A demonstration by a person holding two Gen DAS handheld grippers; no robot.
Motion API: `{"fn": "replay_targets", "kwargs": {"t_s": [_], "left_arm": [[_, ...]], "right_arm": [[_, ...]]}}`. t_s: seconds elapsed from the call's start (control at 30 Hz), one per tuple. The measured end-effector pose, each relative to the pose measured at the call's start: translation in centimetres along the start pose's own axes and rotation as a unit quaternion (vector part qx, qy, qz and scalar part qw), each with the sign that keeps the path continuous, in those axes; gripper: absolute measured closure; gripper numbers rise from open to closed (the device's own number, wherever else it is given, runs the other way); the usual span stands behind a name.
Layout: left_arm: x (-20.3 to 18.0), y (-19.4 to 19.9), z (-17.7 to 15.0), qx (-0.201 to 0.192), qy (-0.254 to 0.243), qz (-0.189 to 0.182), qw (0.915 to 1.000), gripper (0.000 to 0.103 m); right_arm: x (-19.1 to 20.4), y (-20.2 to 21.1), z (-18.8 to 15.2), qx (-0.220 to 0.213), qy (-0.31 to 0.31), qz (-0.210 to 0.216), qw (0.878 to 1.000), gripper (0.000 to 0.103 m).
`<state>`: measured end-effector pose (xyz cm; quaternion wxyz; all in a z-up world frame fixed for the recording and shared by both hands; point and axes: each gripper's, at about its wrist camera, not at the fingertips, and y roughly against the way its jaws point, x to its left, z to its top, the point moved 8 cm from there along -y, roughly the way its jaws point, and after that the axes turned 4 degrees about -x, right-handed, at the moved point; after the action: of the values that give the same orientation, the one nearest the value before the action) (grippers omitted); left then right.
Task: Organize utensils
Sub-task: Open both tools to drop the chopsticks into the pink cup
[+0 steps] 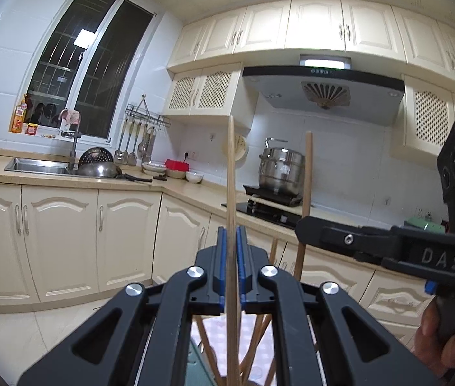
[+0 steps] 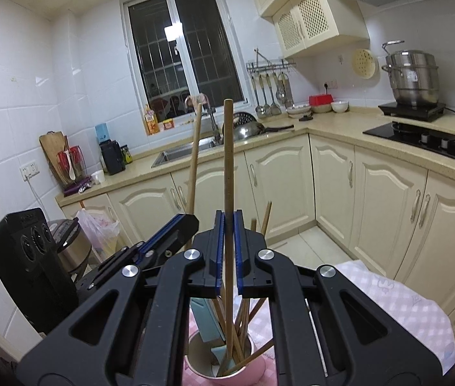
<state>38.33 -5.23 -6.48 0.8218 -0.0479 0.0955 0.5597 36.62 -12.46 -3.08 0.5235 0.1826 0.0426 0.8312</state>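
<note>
My left gripper (image 1: pixel 231 232) is shut on a pale wooden chopstick (image 1: pixel 230 167) that stands upright. My right gripper (image 2: pixel 228 217) is shut on a darker wooden chopstick (image 2: pixel 228 154), also upright, its lower end in a pink cup (image 2: pixel 253 371). The cup holds several more chopsticks (image 2: pixel 243 321) and a pale blue flat utensil (image 2: pixel 206 321). In the left wrist view the right gripper (image 1: pixel 304 230) is at the right, holding its chopstick (image 1: pixel 308 167). In the right wrist view the left gripper (image 2: pixel 182 222) is at the left with its chopstick (image 2: pixel 195 148).
The cup stands on a pink checked cloth (image 2: pixel 398 299). Behind are cream cabinets (image 2: pixel 279 180), a sink (image 2: pixel 182 152) with pans, a hob (image 2: pixel 427 138) and a steel pot (image 2: pixel 412 77). A person's hand (image 1: pixel 449 337) holds the right gripper.
</note>
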Motion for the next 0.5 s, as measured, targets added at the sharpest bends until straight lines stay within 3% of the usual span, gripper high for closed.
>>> {"fn": "replay_targets", "kwargs": {"t_s": [0.03, 0.07, 0.1, 0.13, 0.17, 0.2, 0.23, 0.3, 0.43, 0.5], "left_arm": [[0.2, 0.0, -0.4, 0.005, -0.001, 0.001, 1.0000, 0.096], [0.4, -0.1, -0.7, 0.011, 0.000, 0.002, 0.9999, 0.088], [0.7, 0.0, -1.0, 0.017, 0.002, 0.006, 0.9998, 0.065], [1.0, 0.4, -1.1, 0.017, 0.005, 0.012, 0.9998, 0.052], [1.2, 0.7, -1.1, 0.014, 0.006, 0.015, 0.9998, 0.038], [1.4, 1.2, -0.9, 0.012, 0.007, 0.017, 0.9998, 0.035], [1.5, 1.6, -0.8, 0.015, 0.005, 0.017, 0.9997, 0.032], [1.7, 2.1, -0.6, 0.019, 0.001, 0.024, 0.9995, 0.013], [1.5, 3.1, -0.3, 0.050, -0.021, 0.041, 0.9977, 0.005], [1.4, 3.5, -0.4, 0.068, -0.038, 0.057, 0.9953, 0.004]], "right_arm": [[-0.1, -0.1, -0.3, 0.004, -0.002, -0.001, 1.000, 0.096], [-0.4, -0.2, -0.6, 0.012, -0.006, -0.001, 1.000, 0.096], [-0.5, -0.3, -0.8, 0.015, -0.008, -0.001, 1.000, 0.094], [-0.7, -0.2, -0.9, 0.017, -0.010, -0.002, 1.000, 0.085], [-0.9, 0.1, -1.0, 0.017, -0.012, -0.005, 1.000, 0.074], [-1.1, 0.4, -1.0, 0.014, -0.016, -0.006, 1.000, 0.034], [-1.3, 0.9, -0.8, 0.005, -0.022, -0.009, 1.000, 0.021], [-1.8, 1.9, -0.2, -0.014, -0.025, -0.019, 0.999, 0.021], [-3.1, 3.6, 0.5, -0.027, -0.046, -0.031, 0.998, 0.007], [-3.8, 4.3, 0.8, -0.031, -0.053, -0.042, 0.997, 0.006]]}}
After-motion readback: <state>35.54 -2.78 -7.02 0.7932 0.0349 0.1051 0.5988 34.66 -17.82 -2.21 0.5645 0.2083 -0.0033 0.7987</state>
